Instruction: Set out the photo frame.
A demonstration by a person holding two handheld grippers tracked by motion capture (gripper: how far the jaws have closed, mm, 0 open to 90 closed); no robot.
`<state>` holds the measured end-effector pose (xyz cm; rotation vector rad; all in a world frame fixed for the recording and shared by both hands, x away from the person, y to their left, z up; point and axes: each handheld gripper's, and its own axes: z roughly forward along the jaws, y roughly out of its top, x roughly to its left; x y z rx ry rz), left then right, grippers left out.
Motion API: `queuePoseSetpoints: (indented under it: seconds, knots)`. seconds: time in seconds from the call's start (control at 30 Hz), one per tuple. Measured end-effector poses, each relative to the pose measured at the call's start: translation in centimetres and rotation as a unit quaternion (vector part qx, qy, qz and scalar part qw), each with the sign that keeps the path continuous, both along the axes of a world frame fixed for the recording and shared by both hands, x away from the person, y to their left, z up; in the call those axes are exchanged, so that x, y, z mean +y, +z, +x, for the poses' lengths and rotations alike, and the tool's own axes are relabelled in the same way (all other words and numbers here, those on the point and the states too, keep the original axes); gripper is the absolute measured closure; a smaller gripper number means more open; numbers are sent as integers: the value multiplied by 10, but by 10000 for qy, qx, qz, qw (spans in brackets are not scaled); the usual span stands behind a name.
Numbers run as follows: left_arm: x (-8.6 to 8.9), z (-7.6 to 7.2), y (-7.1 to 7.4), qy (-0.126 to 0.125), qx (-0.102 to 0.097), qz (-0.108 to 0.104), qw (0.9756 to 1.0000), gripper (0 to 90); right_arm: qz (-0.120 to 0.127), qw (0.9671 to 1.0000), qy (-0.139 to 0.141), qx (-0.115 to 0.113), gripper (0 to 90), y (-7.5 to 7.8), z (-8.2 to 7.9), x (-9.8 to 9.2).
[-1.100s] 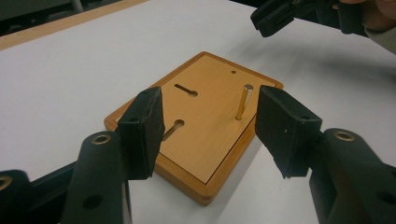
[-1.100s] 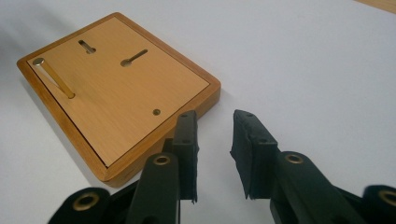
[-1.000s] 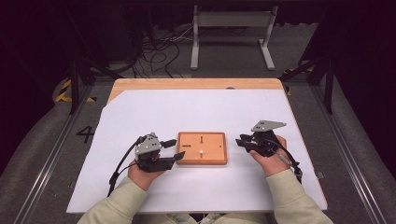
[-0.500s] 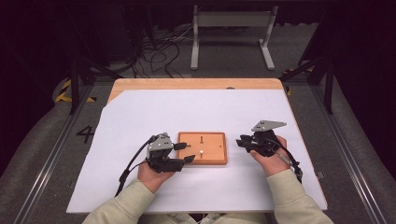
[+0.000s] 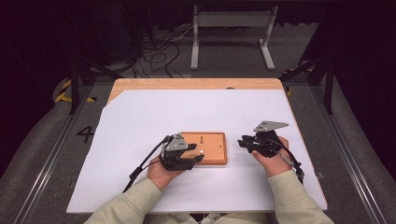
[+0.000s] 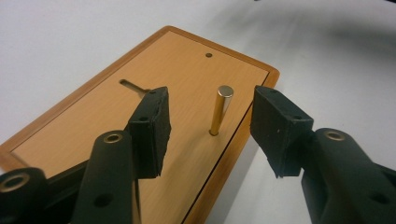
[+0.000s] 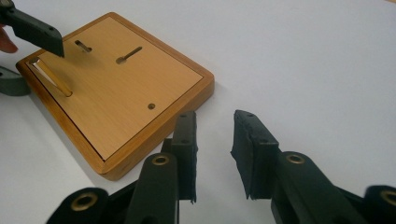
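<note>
1. Where the left gripper (image 6: 210,121) reaches, a thin gold pin (image 6: 220,110) stands up from a flat wooden board (image 6: 187,74). It is shiny, round and straight, and its flat top looks silver.
2. That board is light brown with a darker rim. It has a small round hole (image 6: 208,55) near its far end and a long slot (image 6: 133,86) — it lies near the middle of the white table (image 5: 140,116).
3. Part of the slot hides behind the left pad, and the board's near end is cut off at the picture's edge. From the high view the pin (image 5: 200,152) is just a tiny pale dot.
4. The pin stands between the two black pads (image 6: 152,130), a bit farther out than their tips. The pads are apart and do not touch it — the jaws have just been closing in on it.
5. Off to the board's other side, the right gripper (image 7: 215,154) sits low over the bare table, with its jaws apart and nothing between them.
</note>
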<state>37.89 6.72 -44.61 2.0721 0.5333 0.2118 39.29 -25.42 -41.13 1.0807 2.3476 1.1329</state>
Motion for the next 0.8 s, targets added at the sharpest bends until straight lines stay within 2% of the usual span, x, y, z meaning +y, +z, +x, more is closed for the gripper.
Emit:
queuePoseSetpoints:
  seconds: [0.1,0.13,0.2,0.23,0.27,0.3,0.4,0.47,0.53,0.8]
  knots:
    - [-2,1,-1,-72,-3,22,10000,552,6,10000,8,-7,707,0,0,0]
    - [-3,3,-1,-45,107,19,9999,552,8,10000,6,8,706,0,0,0]
    - [-4,8,-3,18,363,73,9993,636,9,10000,32,20,704,0,0,1]
    - [-4,11,-4,-15,516,50,9987,636,9,10000,32,20,704,0,0,1]
    - [-4,13,-5,-20,624,30,9980,647,12,10000,42,23,703,0,0,2]
    - [-5,14,-5,-31,652,12,9979,664,17,10000,47,23,703,0,0,2]
    - [-7,14,-5,-102,616,46,9980,710,31,10000,57,34,702,-1,0,2]
    - [-9,12,-5,-134,541,126,9984,775,29,10000,64,46,701,-1,0,2]
    - [-10,10,-5,-147,390,205,9989,817,18,10000,69,36,701,-1,0,3]
    - [-11,8,-5,-219,168,345,9990,838,8,9999,81,62,698,-1,0,4]
